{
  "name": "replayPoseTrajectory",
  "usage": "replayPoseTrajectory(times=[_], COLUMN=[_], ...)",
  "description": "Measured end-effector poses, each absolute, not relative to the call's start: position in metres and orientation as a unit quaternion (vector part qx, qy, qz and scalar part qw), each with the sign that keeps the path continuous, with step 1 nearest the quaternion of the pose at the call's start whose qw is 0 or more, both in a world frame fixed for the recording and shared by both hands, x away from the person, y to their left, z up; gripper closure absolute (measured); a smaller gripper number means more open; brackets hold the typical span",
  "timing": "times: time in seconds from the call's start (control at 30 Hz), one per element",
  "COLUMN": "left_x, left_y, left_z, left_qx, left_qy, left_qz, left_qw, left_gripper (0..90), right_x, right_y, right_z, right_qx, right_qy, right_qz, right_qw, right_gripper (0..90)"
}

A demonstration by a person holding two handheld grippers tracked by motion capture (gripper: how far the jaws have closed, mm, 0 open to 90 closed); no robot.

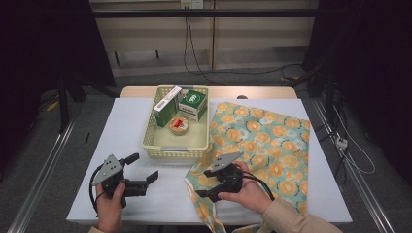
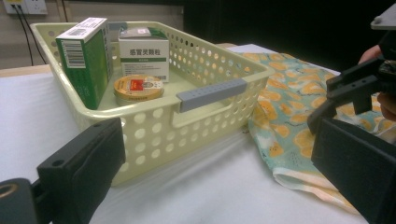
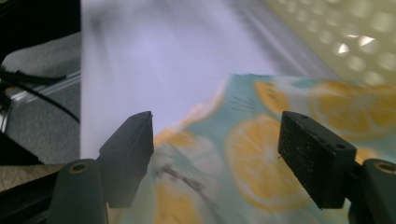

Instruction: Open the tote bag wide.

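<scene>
Left tongs (image 1: 144, 168) at roughly 7 o'clock on the surface (image 1: 126, 126), held in the person's left hand (image 1: 111, 200). Jaws spread wide, nothing between them. They point toward 2 o'clock, at the near wall of the basket (image 1: 167, 151). In the left gripper view the jaws frame the basket's front corner and its grey handle strip (image 2: 212, 94); no contact with either.

Right tongs (image 1: 200, 196) at about 5 o'clock, gripped by the right hand (image 1: 249, 193), sitting over the near-left corner of the cloth (image 1: 265, 141). Right gripper view: jaws wide apart with the orange-slice print between and under them, not clamped on it. Whether the tips touch the fabric can't be told; that view is motion-blurred.

Cloth: teal with an orange-slice pattern, spread flat over the right half of the surface from about 1 o'clock down to 5 o'clock. Its left edge lies just beside the basket's right wall. The near-left corner is rumpled and hangs over the front edge of the surface.

Basket: pale yellow, perforated, just beyond centre toward 12 o'clock. Inside: a green box (image 1: 164, 107) tilted against the left wall, a white-and-green box (image 1: 193, 105) at the far right, and a round tin (image 1: 179, 125) in front of them on the basket floor.
</scene>
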State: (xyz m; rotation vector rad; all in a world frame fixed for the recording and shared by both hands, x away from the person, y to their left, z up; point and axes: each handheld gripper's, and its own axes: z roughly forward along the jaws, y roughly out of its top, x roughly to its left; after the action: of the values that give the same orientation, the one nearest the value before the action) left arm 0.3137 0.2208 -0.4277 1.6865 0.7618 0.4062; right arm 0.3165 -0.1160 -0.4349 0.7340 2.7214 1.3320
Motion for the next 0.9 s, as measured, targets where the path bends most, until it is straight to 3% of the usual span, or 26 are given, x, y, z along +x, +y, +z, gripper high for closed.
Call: replayPoseTrajectory(times=[0.2, 0.23, 0.27, 0.3, 0.43, 0.5, 0.9], left_x=[0.313, 0.313, 0.313, 0.312, 0.313, 0.313, 0.313], left_y=[0.222, 0.223, 0.223, 0.223, 0.223, 0.222, 0.222], left_z=[-0.428, -0.427, -0.427, -0.427, -0.427, -0.427, -0.428], left_qx=[0.724, 0.724, 0.724, 0.720, 0.722, 0.724, 0.724], left_qy=[0.326, 0.325, 0.325, 0.327, 0.326, 0.324, 0.324], left_qz=[0.173, 0.175, 0.175, 0.176, 0.176, 0.175, 0.175], left_qw=[0.583, 0.583, 0.583, 0.586, 0.585, 0.583, 0.583], left_gripper=[2.7, 2.7, 2.7, 2.7, 2.7, 2.7, 2.7], right_x=[0.307, 0.303, 0.303, 0.305, 0.312, 0.316, 0.346], right_y=[-0.094, -0.093, -0.093, -0.097, -0.105, -0.108, -0.139], right_z=[-0.455, -0.459, -0.459, -0.457, -0.454, -0.454, -0.456], right_qx=[0.216, 0.196, 0.196, 0.207, 0.210, 0.207, 0.270], right_qy=[0.894, 0.897, 0.897, 0.895, 0.898, 0.899, 0.880], right_qz=[0.393, 0.394, 0.394, 0.389, 0.380, 0.380, 0.383], right_qw=[0.018, 0.050, 0.050, 0.064, 0.075, 0.070, 0.081], right_gripper=[25.1, 30.6, 30.6, 48.8, 81.1, 89.8, 90.0])
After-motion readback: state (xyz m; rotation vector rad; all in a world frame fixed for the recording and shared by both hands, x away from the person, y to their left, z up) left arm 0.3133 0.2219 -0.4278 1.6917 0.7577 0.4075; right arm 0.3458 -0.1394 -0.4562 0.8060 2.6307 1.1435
